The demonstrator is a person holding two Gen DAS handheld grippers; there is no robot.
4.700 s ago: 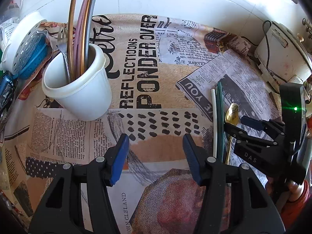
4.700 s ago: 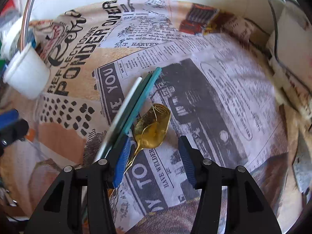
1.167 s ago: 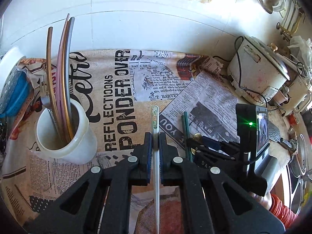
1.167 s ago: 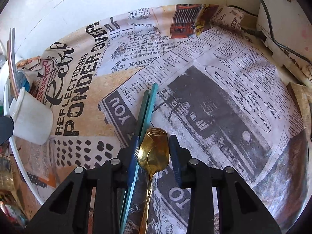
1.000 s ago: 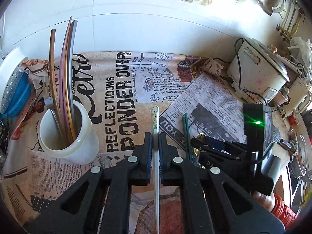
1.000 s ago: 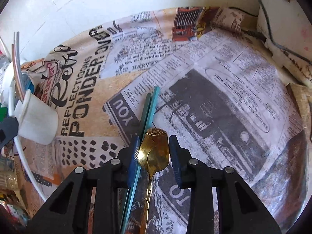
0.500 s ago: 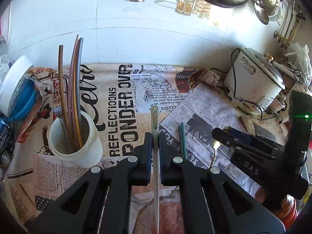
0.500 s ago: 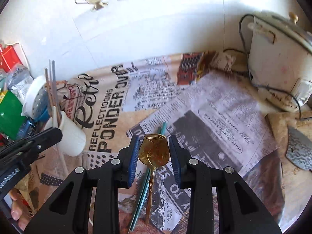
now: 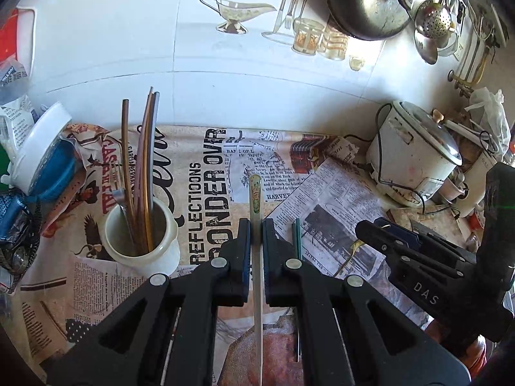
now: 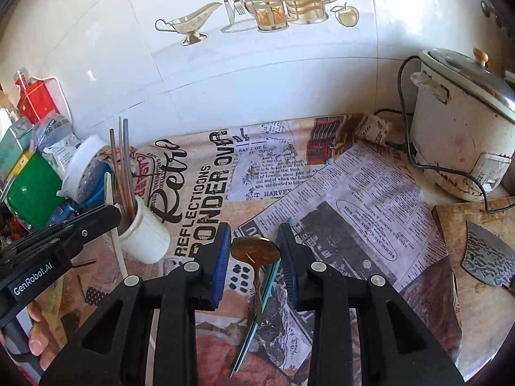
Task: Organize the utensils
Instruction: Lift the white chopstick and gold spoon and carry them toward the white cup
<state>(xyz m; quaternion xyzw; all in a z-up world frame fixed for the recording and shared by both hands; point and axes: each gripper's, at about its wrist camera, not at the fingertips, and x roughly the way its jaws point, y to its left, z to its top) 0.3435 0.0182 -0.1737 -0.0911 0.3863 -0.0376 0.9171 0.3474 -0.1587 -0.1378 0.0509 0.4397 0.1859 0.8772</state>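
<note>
My left gripper [image 9: 256, 234] is shut on a white chopstick [image 9: 256, 199] with a patterned tip, held above the counter and sticking out ahead of the pads. To its left stands a white cup [image 9: 143, 241] with several chopsticks and a fork in it. My right gripper [image 10: 256, 251] is shut on the bowl of a gold spoon [image 10: 256, 249], lifted off the newspaper, with the handle hanging down. Green chopsticks [image 10: 257, 308] lie on the paper beneath it. The right gripper [image 9: 412, 257] also shows at the right of the left wrist view, and the left gripper [image 10: 64, 234] at the left of the right wrist view.
A white rice cooker [image 10: 463, 122] with a cord stands at the back right. A wooden board with a knife blade [image 10: 489, 254] lies on the right. A white strainer with a blue insert [image 10: 83, 173] and packets crowd the left. A tiled wall [image 10: 257, 74] rises behind.
Both grippers have risen with their loads. The spoon has come clear of the newspaper and of the green chopsticks, and more of the wall and the rice cooker now shows.
</note>
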